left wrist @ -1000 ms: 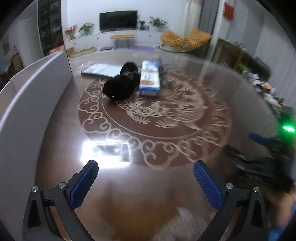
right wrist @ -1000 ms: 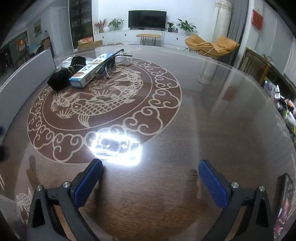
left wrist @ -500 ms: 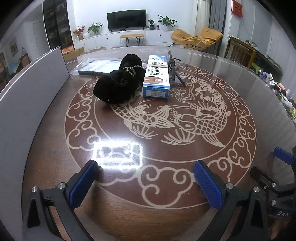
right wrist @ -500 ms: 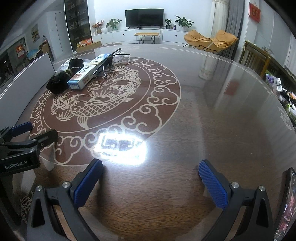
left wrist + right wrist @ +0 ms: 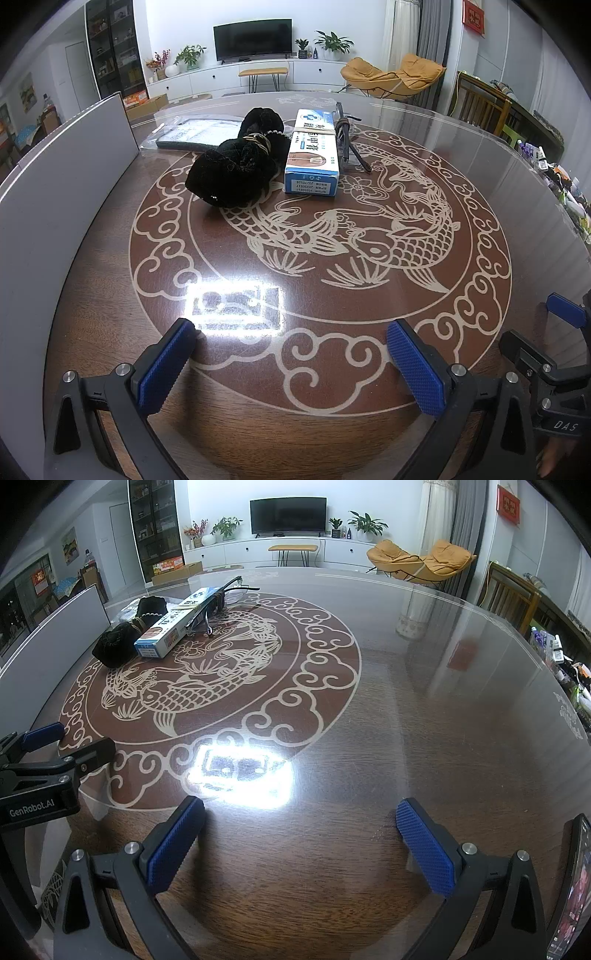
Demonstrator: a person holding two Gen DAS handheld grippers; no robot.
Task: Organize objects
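While both of my grippers hung with nothing in them over the near part of the glass-topped table (image 5: 461, 122), the things to be sorted sat in a tight cluster in the upper middle of the left wrist view. The left gripper (image 5: 288, 363) had its jaws wide apart, and so did the right gripper (image 5: 301, 840); neither touched anything.

The black fabric bundle (image 5: 236, 173) lay against the left side of the blue-and-white box (image 5: 314, 155), and a pair of glasses (image 5: 347, 144) was pressed along the box's right side, one arm seeming to ride up on it. A flat plastic-wrapped packet (image 5: 195, 134) lay behind the bundle, toward the upper left.

I judged the crowding to be the main hazard. Reaching for the box could drag the glasses with it or knock them across the slick glass. The thin frames looked easy to bend or to slip out of wide padded jaws. The bundle was soft and might sag or come loose if pinched at one edge. The bright lamp glare in the lower middle of both views could hide the surface during a low approach, and my two tools were close together, so they might collide. The grey panel (image 5: 62, 192) on the left limited room on that side.
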